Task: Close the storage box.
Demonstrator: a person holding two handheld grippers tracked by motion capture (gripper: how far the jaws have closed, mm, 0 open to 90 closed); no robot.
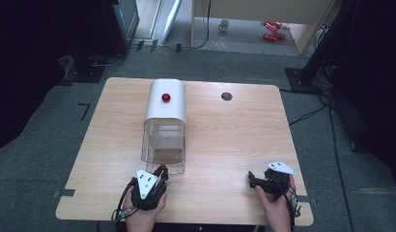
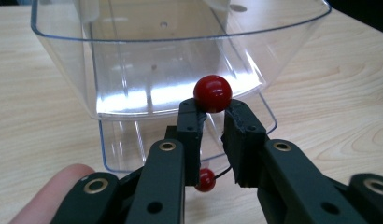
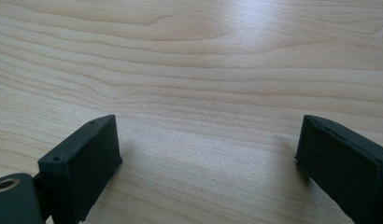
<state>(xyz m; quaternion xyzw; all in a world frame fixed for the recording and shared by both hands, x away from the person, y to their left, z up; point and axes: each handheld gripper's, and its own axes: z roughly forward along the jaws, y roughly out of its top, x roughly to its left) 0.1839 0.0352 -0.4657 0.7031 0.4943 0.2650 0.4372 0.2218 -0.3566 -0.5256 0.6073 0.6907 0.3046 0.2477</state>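
Note:
A clear plastic box (image 1: 164, 140) with a white rounded cover (image 1: 165, 113) lies mid-table, its open end toward me. A red knob (image 1: 165, 97) sits on the cover. In the left gripper view a second red knob (image 2: 212, 93) sits at the box's (image 2: 147, 70) front rim, above a clear flap (image 2: 126, 144) lying on the wood. My left gripper (image 2: 215, 114) (image 1: 162, 173) is shut on the lower part of this knob (image 1: 163, 167). A smaller red ball (image 2: 206, 179) shows low between the jaws. My right gripper (image 3: 208, 144) (image 1: 250, 180) stands open over bare wood at the front right.
The wooden table (image 1: 234, 140) has a dark round hole (image 1: 226, 96) at the back right. Black stands and cables sit on the grey floor around it. A person's fingertip (image 2: 54, 186) rests beside the left gripper.

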